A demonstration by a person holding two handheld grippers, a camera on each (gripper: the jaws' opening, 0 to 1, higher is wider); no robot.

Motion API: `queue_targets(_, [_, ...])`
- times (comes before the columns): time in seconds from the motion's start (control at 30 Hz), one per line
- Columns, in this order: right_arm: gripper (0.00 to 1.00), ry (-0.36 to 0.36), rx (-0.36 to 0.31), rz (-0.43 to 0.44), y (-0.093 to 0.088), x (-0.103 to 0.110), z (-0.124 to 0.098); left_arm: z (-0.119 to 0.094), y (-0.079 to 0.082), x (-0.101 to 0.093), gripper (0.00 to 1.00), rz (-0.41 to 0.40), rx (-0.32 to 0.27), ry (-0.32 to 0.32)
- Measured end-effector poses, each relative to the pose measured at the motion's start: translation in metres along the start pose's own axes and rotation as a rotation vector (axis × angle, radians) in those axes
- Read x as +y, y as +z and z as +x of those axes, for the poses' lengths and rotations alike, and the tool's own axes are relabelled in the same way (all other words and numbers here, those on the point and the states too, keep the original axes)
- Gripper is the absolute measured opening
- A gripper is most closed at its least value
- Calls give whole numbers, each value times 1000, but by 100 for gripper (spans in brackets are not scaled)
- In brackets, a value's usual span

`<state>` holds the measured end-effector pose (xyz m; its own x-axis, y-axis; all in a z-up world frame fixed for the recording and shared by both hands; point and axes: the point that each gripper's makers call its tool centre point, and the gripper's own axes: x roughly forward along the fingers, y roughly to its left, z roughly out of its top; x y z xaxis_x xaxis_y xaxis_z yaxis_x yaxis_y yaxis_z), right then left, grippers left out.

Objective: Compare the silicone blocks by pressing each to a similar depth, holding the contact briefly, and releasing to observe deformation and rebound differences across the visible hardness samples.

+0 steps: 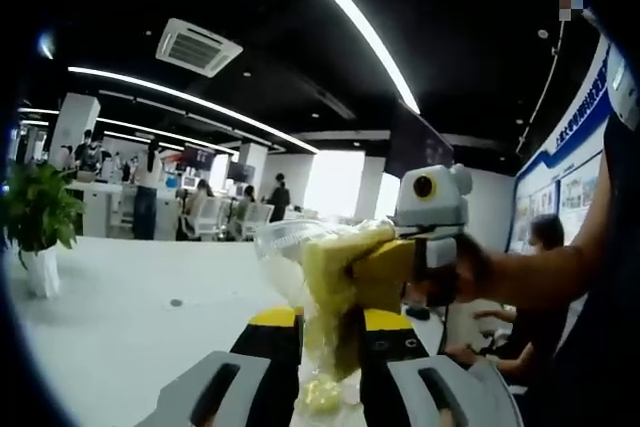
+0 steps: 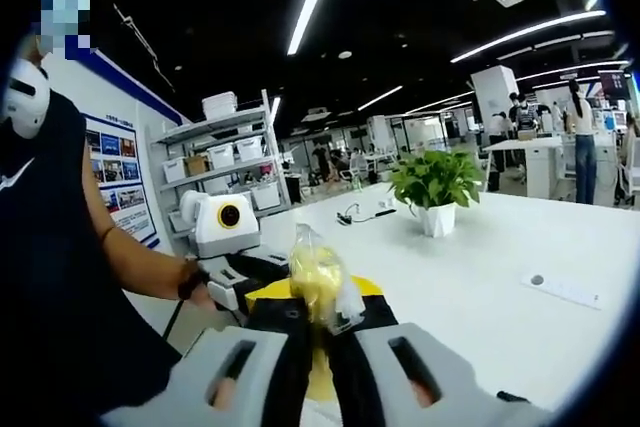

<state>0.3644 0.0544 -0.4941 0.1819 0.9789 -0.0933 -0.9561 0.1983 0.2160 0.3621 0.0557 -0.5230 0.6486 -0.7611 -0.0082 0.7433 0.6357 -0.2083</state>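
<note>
Potted plant [image 1: 38, 217]: stands on the white worktop [image 1: 130, 317], far left of the bag.
Left gripper [image 1: 331, 332]: jaws closed on a clear bag of yellow blocks [image 1: 320, 277], above the worktop.
Right gripper [image 2: 318, 332]: jaws clamped on the same bag, beside the left gripper.

Bright indoor light from long ceiling strip lights [image 1: 340, 7], 11 to 1 o'clock. Window [image 1: 335, 182] blown out at centre. White desk [image 2: 520, 247] evenly lit, shadows faint. Strong fisheye bending at edges; near objects soft.
</note>
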Motion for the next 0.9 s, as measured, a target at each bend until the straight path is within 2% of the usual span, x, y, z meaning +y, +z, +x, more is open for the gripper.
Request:
queue_targets(0.27, [0,1,1,1,5,4,2,-2,5,-3,23,8,-3,-19])
queue_targets(0.37, [0,8,-13,9,7,6,1,-3,7,-8,19,-9,-8,-37])
queue_targets(0.7, [0,5,-27,24,7,7,-5,-2,7,-12,15,-23,-6,-33])
queue_targets(0.9, [0,0,-12,17,5,7,-4,0,4,-12,9,1,41,-22])
